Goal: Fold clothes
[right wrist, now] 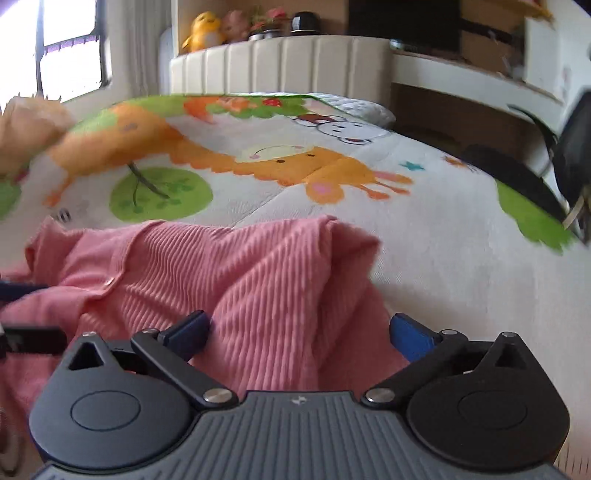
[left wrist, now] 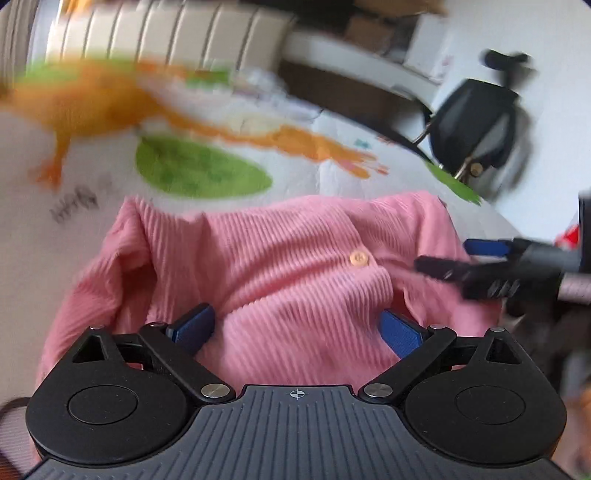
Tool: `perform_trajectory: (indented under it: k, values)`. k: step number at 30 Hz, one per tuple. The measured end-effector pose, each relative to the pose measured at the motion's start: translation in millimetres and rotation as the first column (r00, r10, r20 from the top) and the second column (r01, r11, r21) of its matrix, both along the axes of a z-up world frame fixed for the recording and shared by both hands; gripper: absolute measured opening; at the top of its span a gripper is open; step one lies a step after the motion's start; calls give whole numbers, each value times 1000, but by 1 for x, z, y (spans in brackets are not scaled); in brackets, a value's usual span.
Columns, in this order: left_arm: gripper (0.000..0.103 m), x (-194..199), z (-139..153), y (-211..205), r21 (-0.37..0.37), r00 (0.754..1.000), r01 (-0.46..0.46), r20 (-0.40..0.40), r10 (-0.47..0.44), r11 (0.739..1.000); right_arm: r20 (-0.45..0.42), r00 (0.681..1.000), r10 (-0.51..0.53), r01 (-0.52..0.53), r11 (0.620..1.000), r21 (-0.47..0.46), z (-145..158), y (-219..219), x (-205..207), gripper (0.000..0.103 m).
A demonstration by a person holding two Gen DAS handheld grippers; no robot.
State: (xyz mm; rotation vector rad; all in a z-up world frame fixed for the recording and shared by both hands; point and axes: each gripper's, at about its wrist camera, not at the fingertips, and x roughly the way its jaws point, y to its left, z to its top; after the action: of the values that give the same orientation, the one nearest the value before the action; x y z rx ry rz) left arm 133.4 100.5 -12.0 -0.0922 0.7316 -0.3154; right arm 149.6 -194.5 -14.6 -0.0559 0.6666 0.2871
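Note:
A pink ribbed cardigan (left wrist: 280,266) with a pale button (left wrist: 359,257) lies bunched on the bed. My left gripper (left wrist: 295,328) is open, its blue fingers spread wide over the near part of the cardigan, nothing pinched. My right gripper (right wrist: 301,330) is open too, its fingers spread over a raised fold of the same cardigan (right wrist: 258,273). The right gripper also shows in the left wrist view (left wrist: 461,262) at the cardigan's right edge. The left gripper's fingers show in the right wrist view (right wrist: 26,314) at the left edge.
The bed is covered by a white cartoon-print sheet (right wrist: 424,221) with orange animals and green patches. A padded headboard (right wrist: 280,62) stands at the far end with plush toys (right wrist: 203,29) above it. A black chair (left wrist: 476,122) stands beside the bed on the right.

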Motion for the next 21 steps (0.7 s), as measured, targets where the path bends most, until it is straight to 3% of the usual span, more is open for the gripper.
perform_trajectory:
  k: [1, 3, 6, 9, 14, 16, 19, 21]
  values:
    - [99, -8, 6, 2, -2, 1000, -25, -1, 25, 1000, 25, 1000, 8, -8, 1000, 16, 6, -3, -10, 103]
    - [100, -24, 21, 10, -86, 999, -31, 28, 34, 996, 65, 998, 26, -28, 999, 34, 16, -7, -26, 103]
    - [101, -39, 24, 14, -184, 999, -8, 47, 17, 983, 60, 996, 65, -64, 998, -29, 7, 1, -33, 103]
    - [101, -34, 0, 11, -154, 999, -49, -23, 46, 987, 23, 998, 59, -54, 983, -177, -17, 17, -31, 103]
    - [103, -39, -11, 1, -87, 998, -49, 33, 52, 995, 67, 994, 91, -73, 971, -226, -18, 22, -37, 103]
    - [103, -40, -11, 3, -94, 998, -51, 35, 54, 994, 35, 996, 87, -79, 980, -182, -18, 15, -32, 103]
    - [103, -42, -11, 10, -134, 998, -53, 39, 59, 990, -47, 998, 40, -40, 999, -14, -14, 0, -24, 103]
    - [103, -40, -13, 11, -149, 997, -53, 42, 60, 987, -3, 997, 76, -76, 997, 34, -8, 5, -31, 103]
